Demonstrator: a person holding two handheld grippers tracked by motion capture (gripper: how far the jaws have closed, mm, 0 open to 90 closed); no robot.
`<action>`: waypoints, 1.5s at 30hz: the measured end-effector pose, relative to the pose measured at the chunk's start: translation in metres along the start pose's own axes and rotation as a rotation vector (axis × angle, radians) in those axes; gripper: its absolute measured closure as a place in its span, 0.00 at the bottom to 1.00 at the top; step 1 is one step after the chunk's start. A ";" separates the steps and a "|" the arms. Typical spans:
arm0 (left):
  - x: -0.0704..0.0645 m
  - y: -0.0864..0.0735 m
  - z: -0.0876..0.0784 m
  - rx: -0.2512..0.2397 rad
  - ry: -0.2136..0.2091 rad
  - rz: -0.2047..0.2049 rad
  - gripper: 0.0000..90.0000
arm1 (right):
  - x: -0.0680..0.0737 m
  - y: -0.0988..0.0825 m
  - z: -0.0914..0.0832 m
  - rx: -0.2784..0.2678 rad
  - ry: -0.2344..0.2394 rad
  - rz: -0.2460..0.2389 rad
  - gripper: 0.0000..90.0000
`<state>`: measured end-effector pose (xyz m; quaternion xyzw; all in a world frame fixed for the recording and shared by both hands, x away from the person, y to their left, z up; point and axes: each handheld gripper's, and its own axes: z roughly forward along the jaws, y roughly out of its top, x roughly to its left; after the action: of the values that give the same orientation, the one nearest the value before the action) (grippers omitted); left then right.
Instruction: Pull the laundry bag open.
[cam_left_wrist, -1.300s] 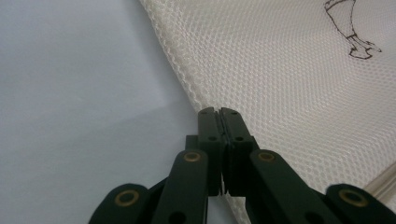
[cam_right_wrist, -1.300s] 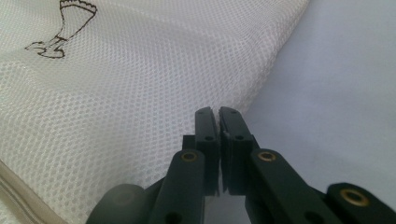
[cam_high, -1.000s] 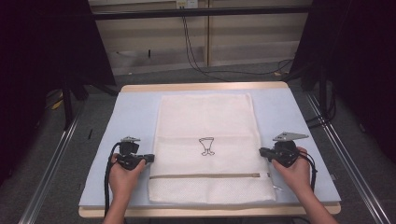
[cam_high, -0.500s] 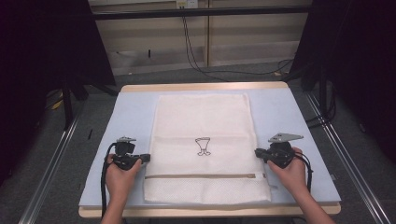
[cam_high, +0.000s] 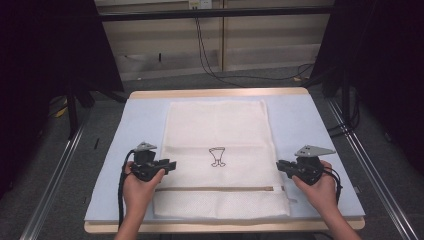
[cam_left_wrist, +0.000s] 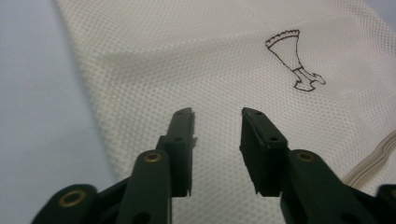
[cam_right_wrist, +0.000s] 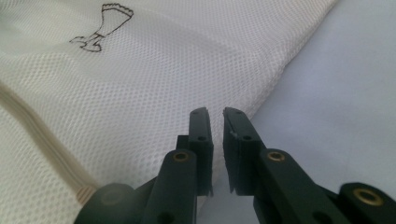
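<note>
Bag (cam_high: 217, 157) lies flat mid-table, so we hold the left gripper (cam_high: 172, 164), jaws just opening and empty, and the barely parted, empty right gripper (cam_high: 279, 165) at its side edges.

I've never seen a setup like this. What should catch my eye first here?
A big cream mesh bag lies flat in the middle of the pale blue table, with a small dark drawing at its centre and a zipper across its near end. A person's hands hold the left gripper and the right gripper at the bag's two side edges. The left jaws have just been opening, with nothing between them.
</note>
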<state>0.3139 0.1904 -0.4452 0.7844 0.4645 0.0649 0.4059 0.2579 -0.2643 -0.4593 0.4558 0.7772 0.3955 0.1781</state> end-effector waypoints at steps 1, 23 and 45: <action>0.000 0.000 0.000 0.000 0.000 0.000 0.71 | 0.000 0.000 0.000 0.000 0.000 0.000 0.92; -0.101 0.018 0.056 0.130 -0.196 0.140 0.80 | 0.019 -0.024 -0.020 -0.029 0.060 -0.078 1.00; -0.167 0.028 0.099 0.230 -0.328 0.146 0.81 | 0.025 -0.033 -0.020 -0.001 0.071 -0.101 1.00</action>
<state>0.2864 -0.0040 -0.4456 0.8571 0.3385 -0.0877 0.3782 0.2137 -0.2611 -0.4708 0.4016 0.8048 0.4025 0.1702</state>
